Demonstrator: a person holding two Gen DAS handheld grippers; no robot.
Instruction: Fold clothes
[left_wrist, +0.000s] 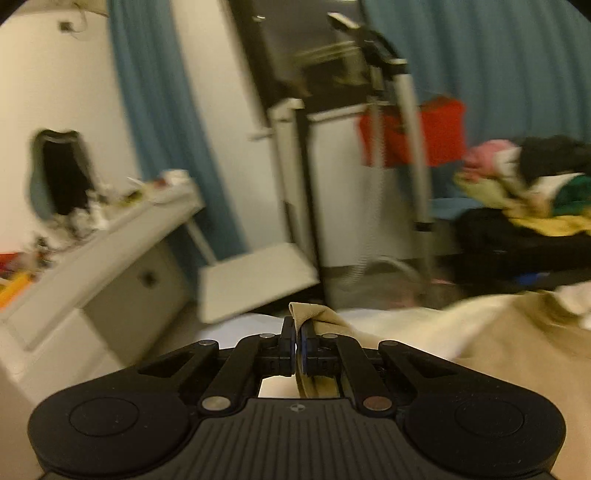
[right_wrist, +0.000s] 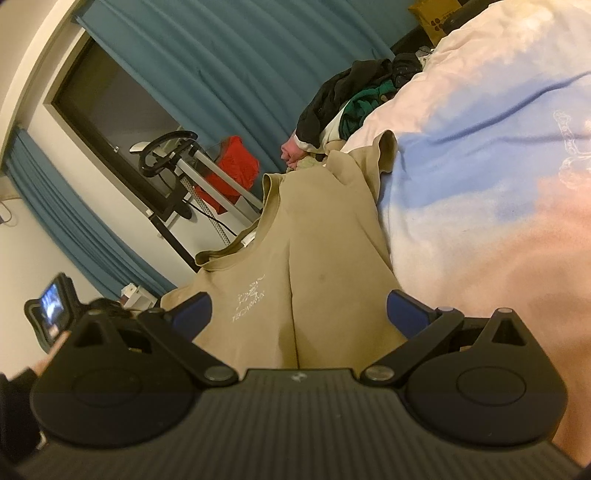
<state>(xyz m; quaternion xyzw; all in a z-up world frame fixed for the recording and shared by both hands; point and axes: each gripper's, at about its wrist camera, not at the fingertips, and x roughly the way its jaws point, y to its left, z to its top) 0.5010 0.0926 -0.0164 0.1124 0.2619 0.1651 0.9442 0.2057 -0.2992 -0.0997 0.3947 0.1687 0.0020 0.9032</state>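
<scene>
Nearest our left hand: the left gripper (left_wrist: 298, 334) has its black jaws pressed together on a fold of the beige cotton T-shirt (left_wrist: 317, 319); a ribbed hem sticks up above the blue pads and more cloth hangs down between the linkage arms.
Nearest our right hand: the right gripper (right_wrist: 298, 314) stands with its blue-padded fingers (right_wrist: 404, 312) spread wide, nothing pinched; we see the shirt passing under the gap between them.
Task garment: the beige T-shirt (right_wrist: 314, 251) lies on the bed with small white lettering showing on its front, a lengthwise crease down the middle, and its far end bunched near the bed's edge.
Bed cover: the pale pink, white and blue duvet (right_wrist: 480, 166) lies beneath the shirt and spreads to its right.
Clothes heap: beyond the shirt we see a pile of black, green, pink and yellow garments (right_wrist: 347, 99).
Farther back: a silver-and-black upright metal stand (right_wrist: 192, 173) with a red fabric item (right_wrist: 232, 166) hanging just behind it.
Backdrop: teal pleated curtains (right_wrist: 229, 62) against a white wall.
Left view, side: a cluttered white desk (left_wrist: 110, 243), blurred.
</scene>
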